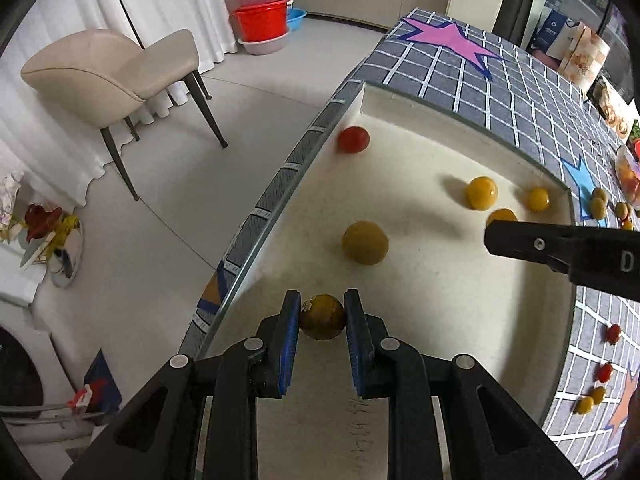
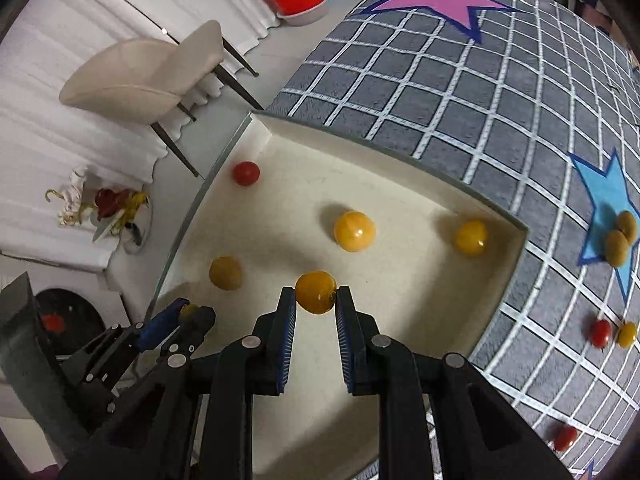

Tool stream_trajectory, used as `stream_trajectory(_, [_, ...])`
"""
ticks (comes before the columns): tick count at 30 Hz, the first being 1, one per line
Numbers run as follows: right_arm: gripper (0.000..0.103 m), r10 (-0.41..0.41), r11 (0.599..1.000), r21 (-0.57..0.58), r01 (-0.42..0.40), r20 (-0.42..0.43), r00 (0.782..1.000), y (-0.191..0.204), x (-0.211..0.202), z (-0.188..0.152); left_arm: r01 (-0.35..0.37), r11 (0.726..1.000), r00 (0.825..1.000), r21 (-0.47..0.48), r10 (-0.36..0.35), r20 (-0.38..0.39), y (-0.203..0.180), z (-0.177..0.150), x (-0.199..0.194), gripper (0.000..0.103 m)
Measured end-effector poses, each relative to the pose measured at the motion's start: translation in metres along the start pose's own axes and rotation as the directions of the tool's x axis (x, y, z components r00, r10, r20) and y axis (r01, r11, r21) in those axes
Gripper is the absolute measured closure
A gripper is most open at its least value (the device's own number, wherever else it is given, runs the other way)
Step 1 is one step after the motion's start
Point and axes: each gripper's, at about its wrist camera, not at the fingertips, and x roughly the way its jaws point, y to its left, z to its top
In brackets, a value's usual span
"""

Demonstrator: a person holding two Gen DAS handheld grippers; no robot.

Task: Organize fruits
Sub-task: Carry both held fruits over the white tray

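In the left wrist view my left gripper (image 1: 322, 314) is shut on a dull yellow fruit (image 1: 322, 317), just over the near part of the white tray (image 1: 460, 112). My right gripper (image 2: 316, 296) is shut on an orange-yellow fruit (image 2: 316, 292) above the tray's (image 2: 360, 140) middle. Inside the tray lie a red tomato (image 2: 246, 173) in the far left corner and three yellow fruits (image 2: 354, 231), (image 2: 471, 237), (image 2: 226, 273). The right gripper (image 1: 490, 236) reaches in from the right of the left wrist view. The left gripper (image 2: 188, 314) shows at the lower left of the right wrist view.
The tray sits at the left edge of a table with a grey checked cloth (image 2: 440, 80). Loose fruits lie on the cloth to the right: two olive ones (image 2: 620, 236), a red (image 2: 601, 333), a yellow (image 2: 627, 334). A beige chair (image 1: 112, 76) and stacked basins (image 1: 262, 16) stand on the floor.
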Motion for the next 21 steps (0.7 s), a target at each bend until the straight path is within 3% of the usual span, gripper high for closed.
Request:
stream_trajectory(18, [0.08, -0.048, 0.999, -0.002, 0.047, -0.029, 0.998, 0.015, 0.032, -0.002, -0.014, 0.998, 1.0, 0.065, 0.013, 0.019, -0.009, -0.002, 0.005, 0.078])
stream_trajectory(19, [0.078, -0.043, 0.999, 0.005, 0.043, -0.031, 0.999, 0.014, 0.032, -0.002, -0.008, 0.998, 1.0, 0.063, 0.007, 0.02, -0.008, -0.002, 0.005, 0.074])
stream_trajectory(20, [0.076, -0.04, 0.999, 0.01, 0.04, -0.03, 0.999, 0.012, 0.031, -0.002, -0.01, 0.998, 1.0, 0.062, 0.009, 0.022, -0.008, -0.003, 0.004, 0.047])
stream_trajectory(21, [0.07, -0.036, 0.999, 0.017, 0.037, -0.028, 0.999, 0.01, 0.03, -0.002, -0.015, 0.998, 0.999, 0.059, 0.013, 0.029, -0.007, -0.004, 0.003, 0.032])
